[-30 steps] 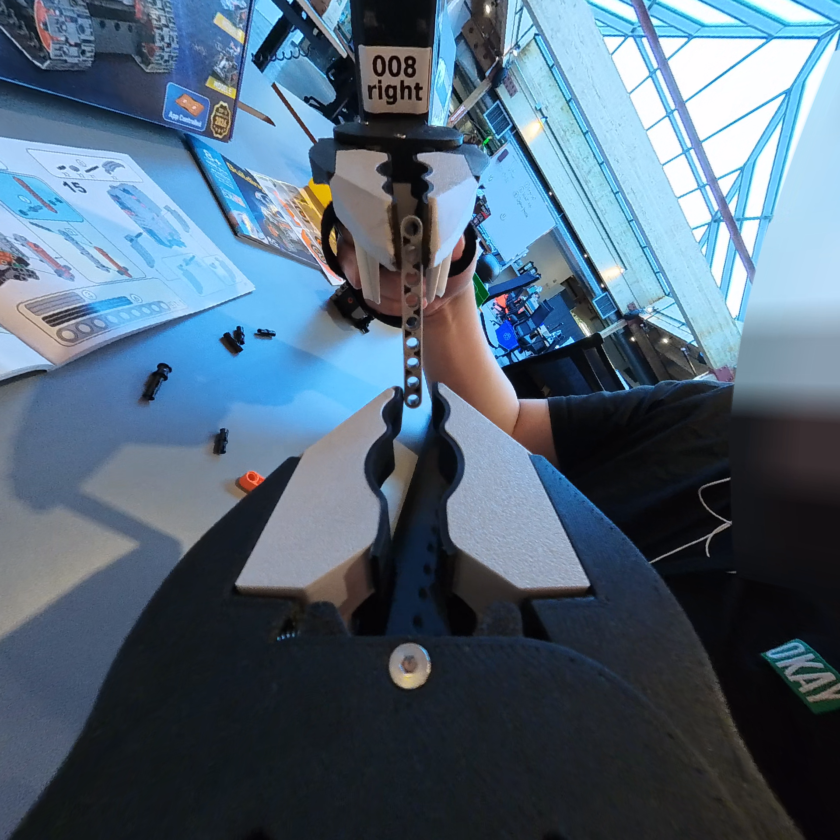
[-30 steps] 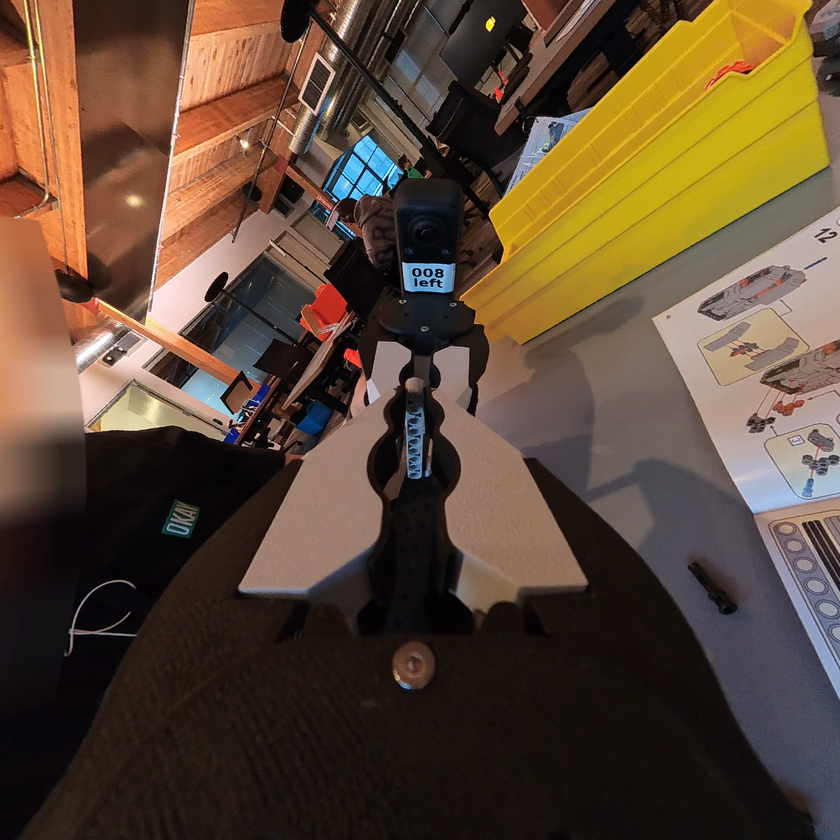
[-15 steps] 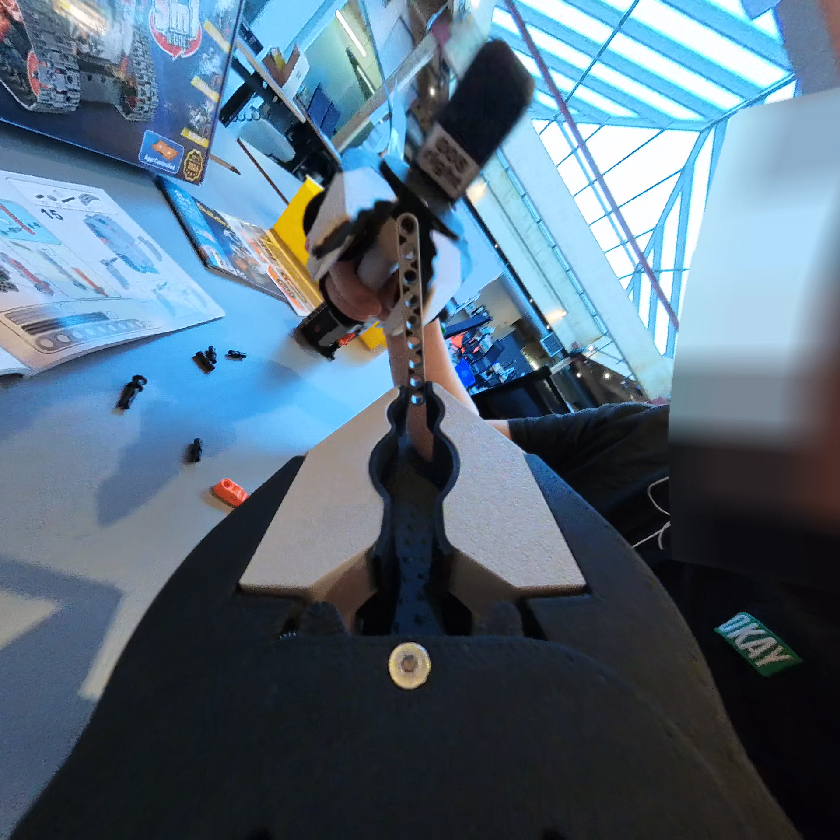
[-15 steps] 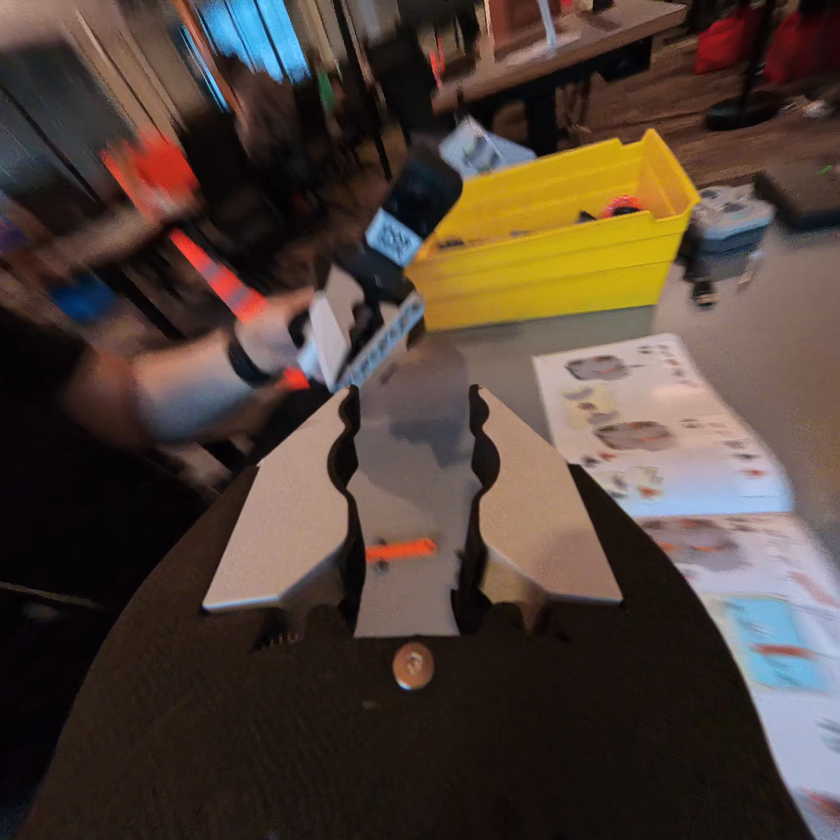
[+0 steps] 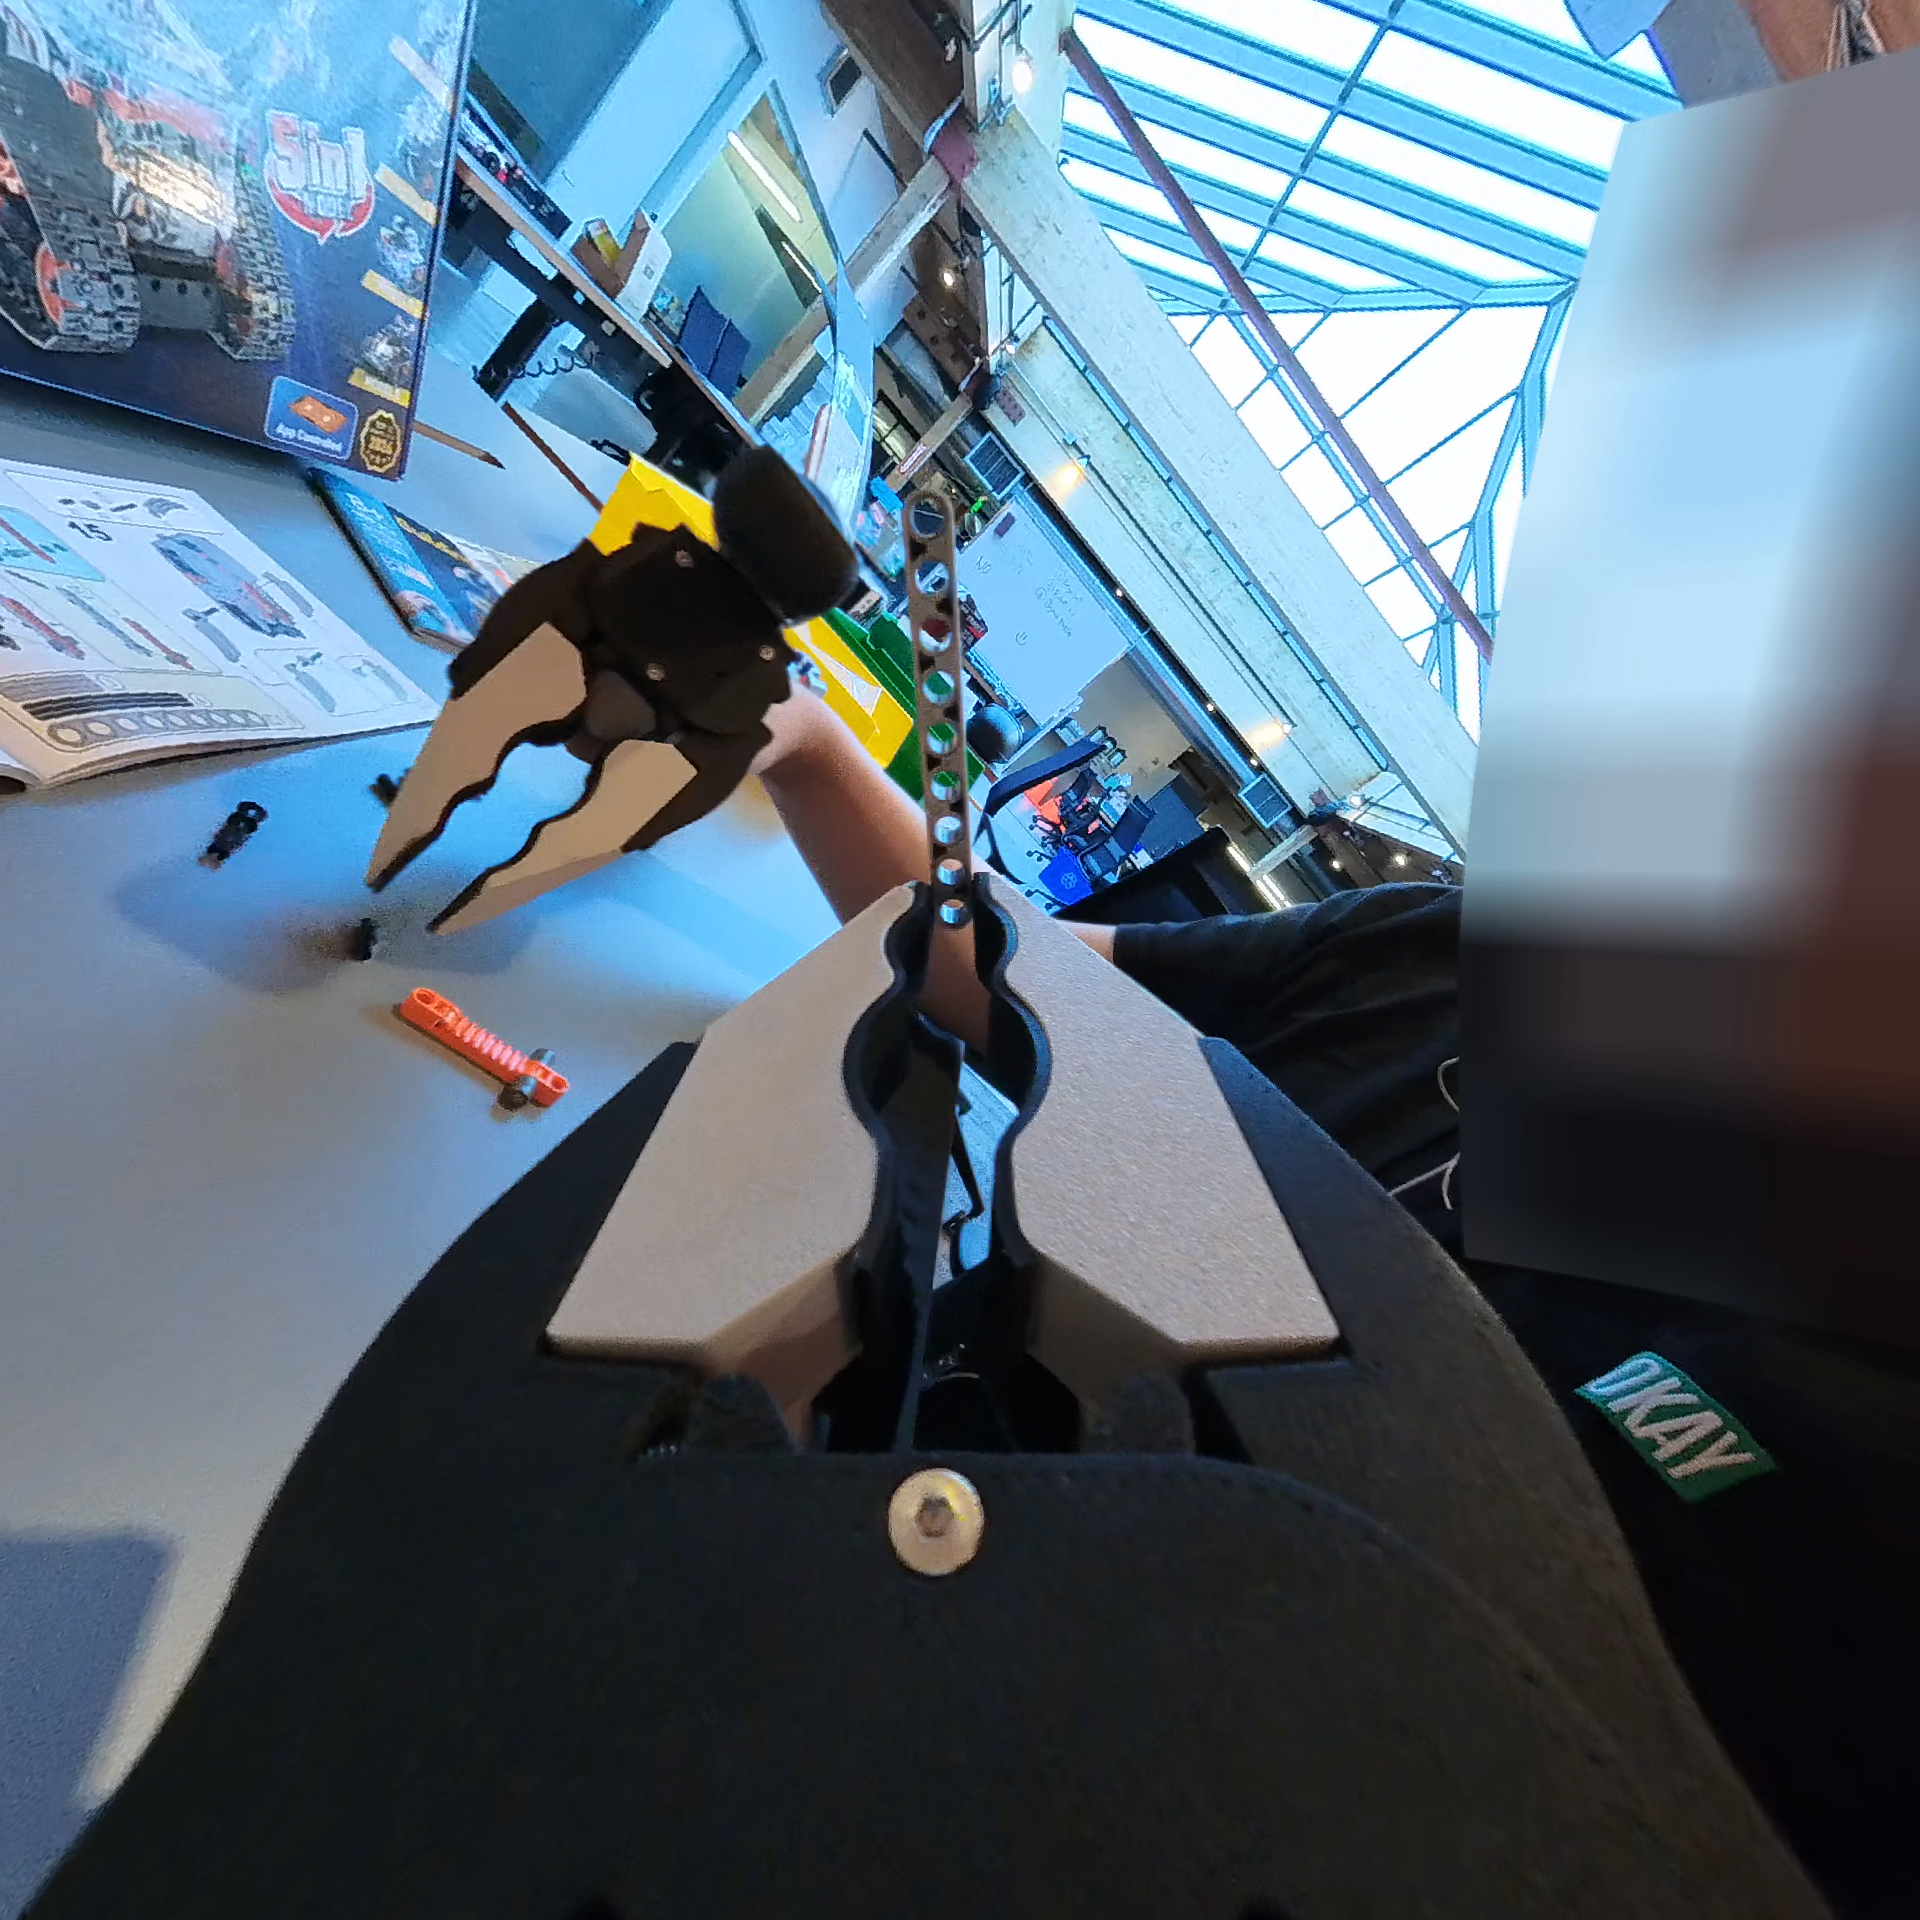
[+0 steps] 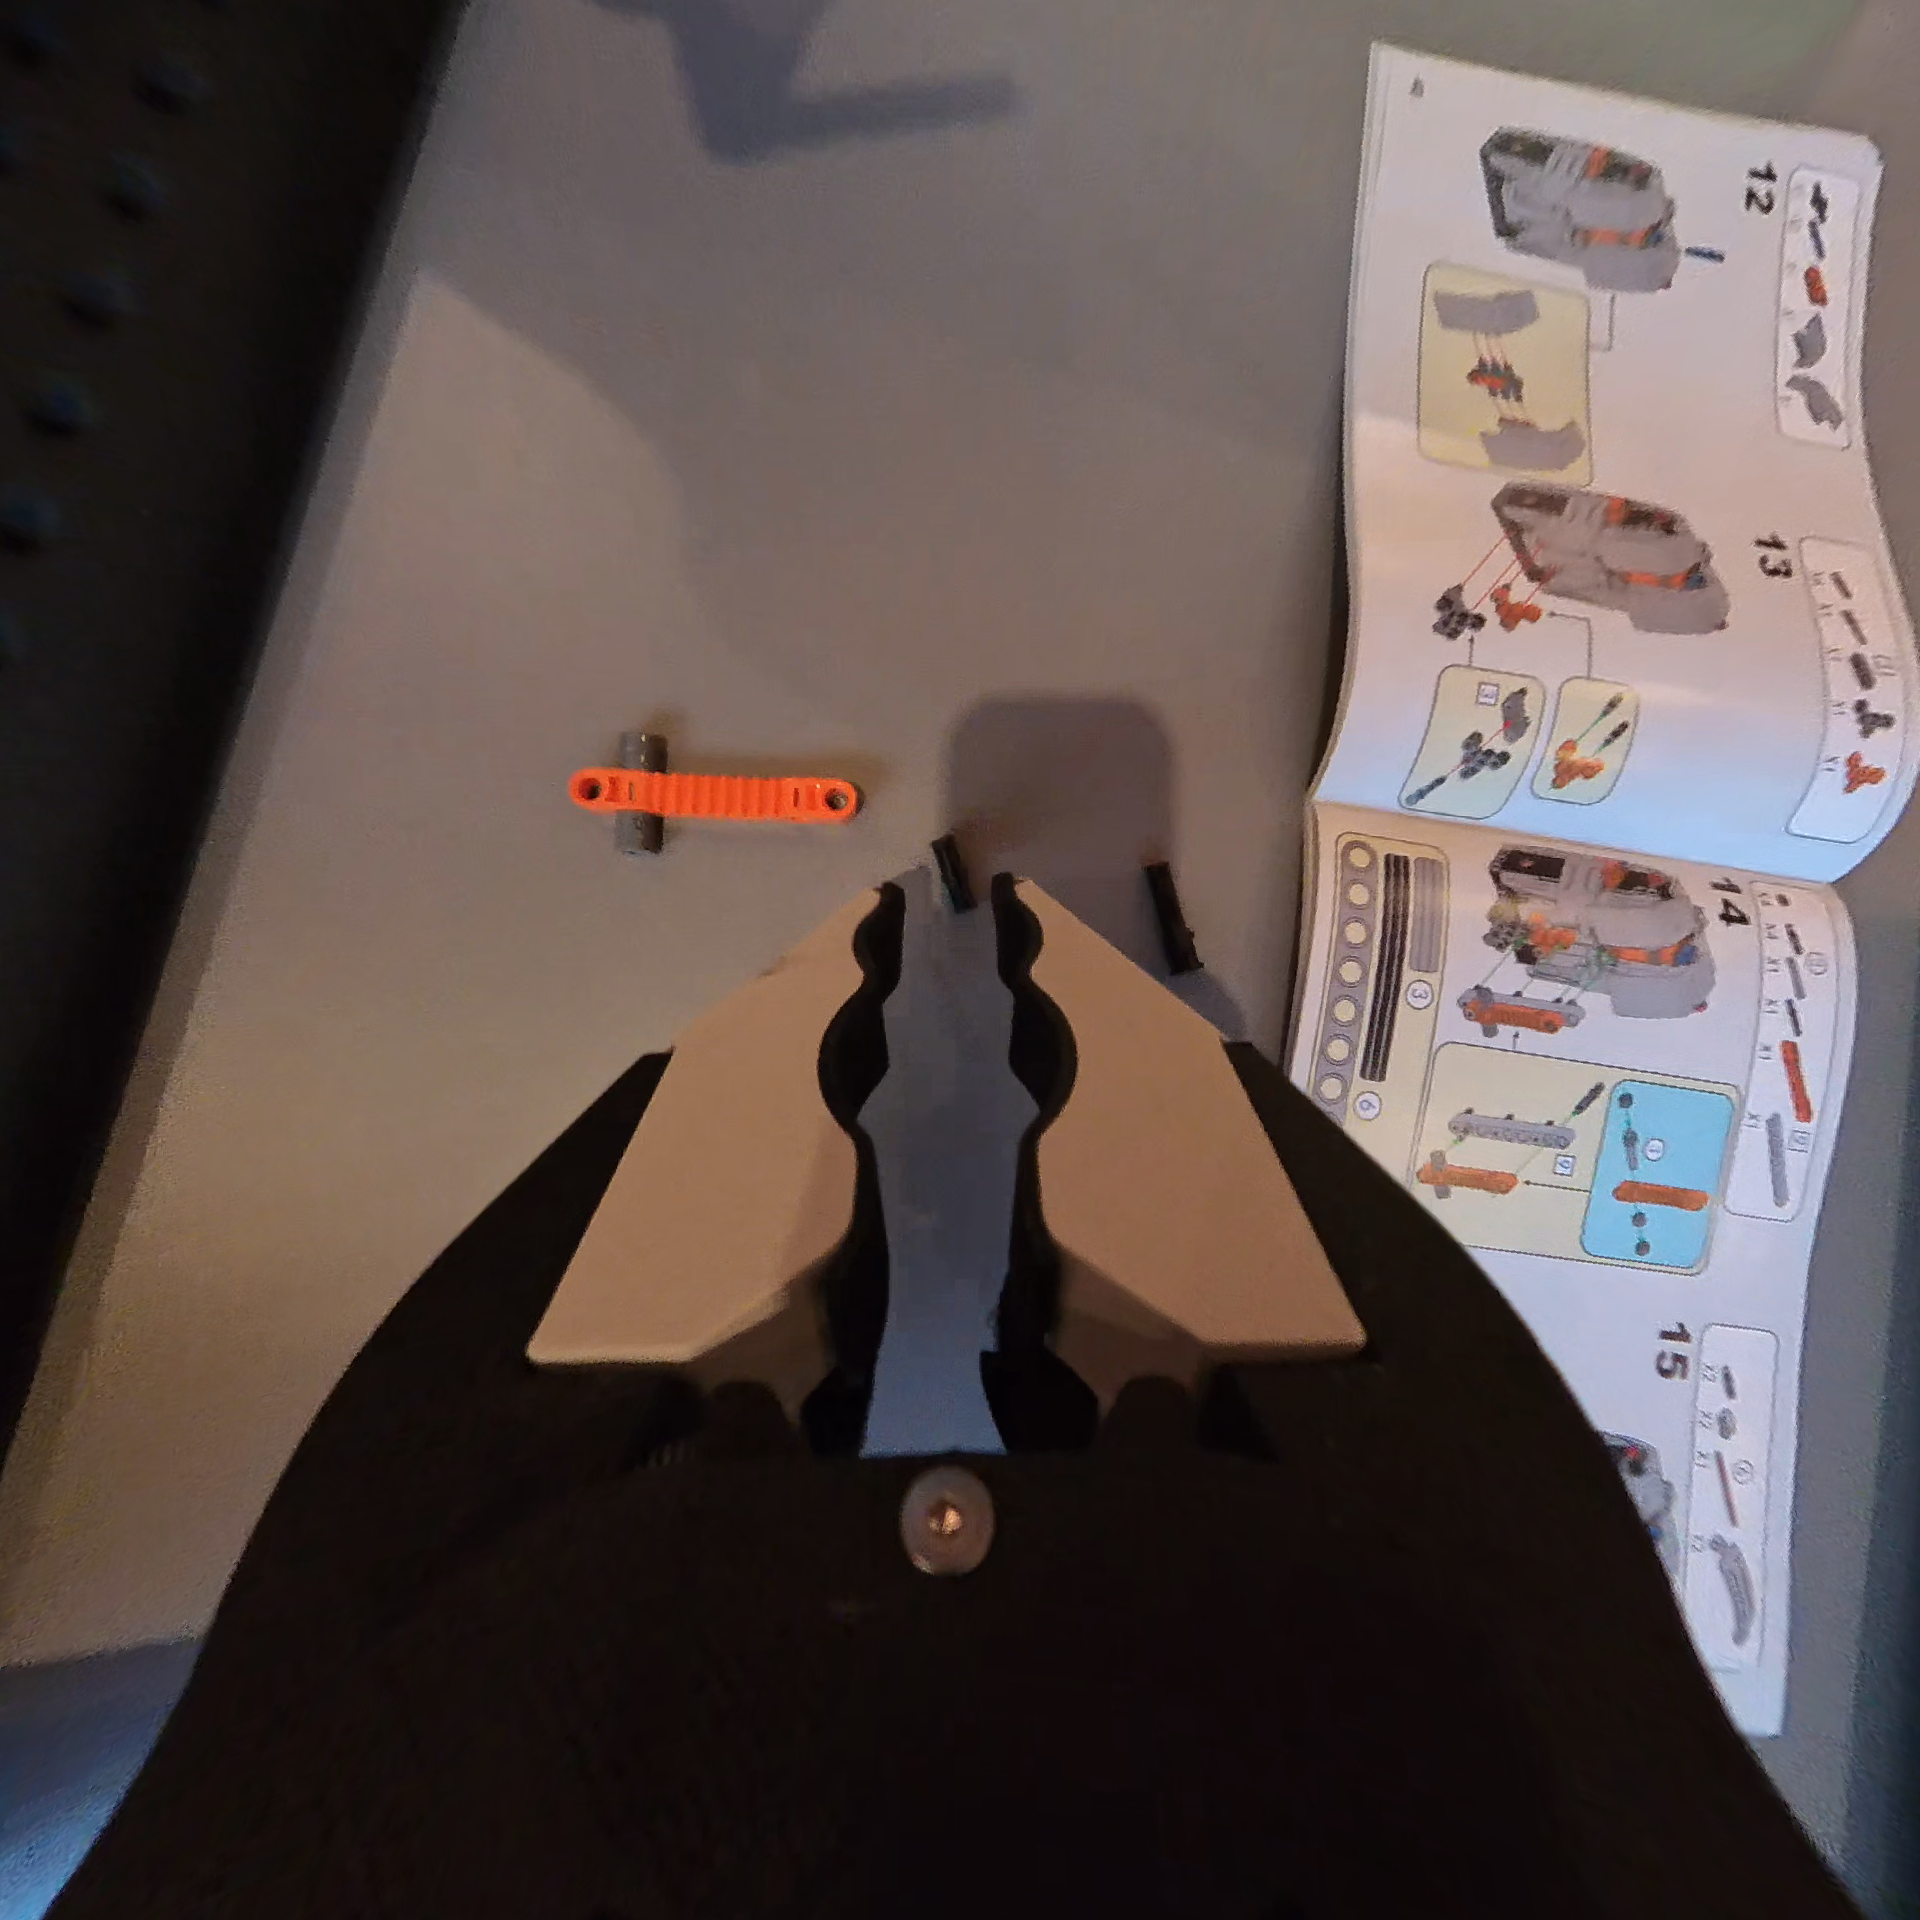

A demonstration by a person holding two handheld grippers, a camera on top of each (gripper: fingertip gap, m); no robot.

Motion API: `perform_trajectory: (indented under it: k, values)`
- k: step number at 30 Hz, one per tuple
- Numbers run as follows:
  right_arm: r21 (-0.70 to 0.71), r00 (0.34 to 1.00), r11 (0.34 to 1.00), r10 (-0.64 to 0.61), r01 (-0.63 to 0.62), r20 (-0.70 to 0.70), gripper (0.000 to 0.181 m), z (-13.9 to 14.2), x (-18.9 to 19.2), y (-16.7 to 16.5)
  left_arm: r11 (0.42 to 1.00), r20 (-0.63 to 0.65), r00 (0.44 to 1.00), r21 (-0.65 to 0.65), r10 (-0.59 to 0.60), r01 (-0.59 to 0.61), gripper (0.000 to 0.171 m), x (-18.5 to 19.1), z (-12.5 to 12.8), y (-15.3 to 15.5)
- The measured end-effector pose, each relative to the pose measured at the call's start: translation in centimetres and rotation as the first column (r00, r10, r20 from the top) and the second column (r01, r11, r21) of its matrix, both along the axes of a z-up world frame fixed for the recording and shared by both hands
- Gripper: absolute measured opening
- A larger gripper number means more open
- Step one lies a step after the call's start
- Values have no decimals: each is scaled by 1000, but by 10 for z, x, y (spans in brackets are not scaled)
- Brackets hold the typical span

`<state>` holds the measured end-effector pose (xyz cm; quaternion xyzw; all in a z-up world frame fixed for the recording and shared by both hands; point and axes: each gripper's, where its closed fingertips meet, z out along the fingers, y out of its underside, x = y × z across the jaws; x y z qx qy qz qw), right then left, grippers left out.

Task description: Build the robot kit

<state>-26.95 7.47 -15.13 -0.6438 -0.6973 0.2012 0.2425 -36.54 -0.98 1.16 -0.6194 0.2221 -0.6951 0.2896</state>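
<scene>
Since a second ago my right gripper [image 6: 945, 888] has let go of the grey perforated beam [image 5: 940, 717] and swung down to the table [image 6: 727, 468]; its ridged, pale fingers [image 6: 727, 1122] are spread, empty, with a short black pin [image 6: 953, 875] lying between the tips. My left gripper [image 5: 948, 909] grips the beam's lower end, clenched, holding it upright. On the smooth grey table lie an orange ribbed rack piece [image 6: 715, 795] on a grey peg, another black pin [image 6: 1172, 925] and an open instruction booklet [image 6: 1621, 727].
</scene>
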Motion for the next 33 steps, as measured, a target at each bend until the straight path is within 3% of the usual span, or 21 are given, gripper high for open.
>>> perform_trajectory:
  k: [12, 16, 18, 21, 23, 25, 28, 33]
  values:
    - [-132, 1000, 991, 0, 1, 2, 2, -14, -2, -3, 1000, -3, 1000, 1, -30, 30, 3, 0, -4, -14]
    - [-28, 974, 999, -20, 27, 224, 2, -7, 20, -8, 1000, -49, 999, -4, 0, 0, 3, -5, -8, -12]
    - [43, 894, 998, 13, -36, 447, 2, -4, 45, -15, 999, -93, 995, 5, 35, -35, 4, -8, -11, -8]
    - [-18, 629, 995, 78, -101, 773, 3, 0, 98, -33, 998, -90, 994, 11, 56, -55, 3, -13, -7, -5]
    - [-37, 482, 996, 70, -79, 873, 2, 4, 121, -37, 998, -76, 995, 24, 60, -58, 3, -15, -4, -8]
    - [-52, 377, 998, 64, -43, 924, 2, 5, 135, -40, 998, -78, 995, 26, 67, -65, 3, -18, -6, -11]
    - [-47, 283, 999, 50, -18, 958, 2, 3, 146, -40, 997, -92, 993, 11, 72, -72, 4, -23, -10, -15]
    - [-31, 229, 1000, 30, -2, 973, 2, -2, 152, -39, 995, -93, 991, 8, 100, -100, 3, -33, -8, -14]
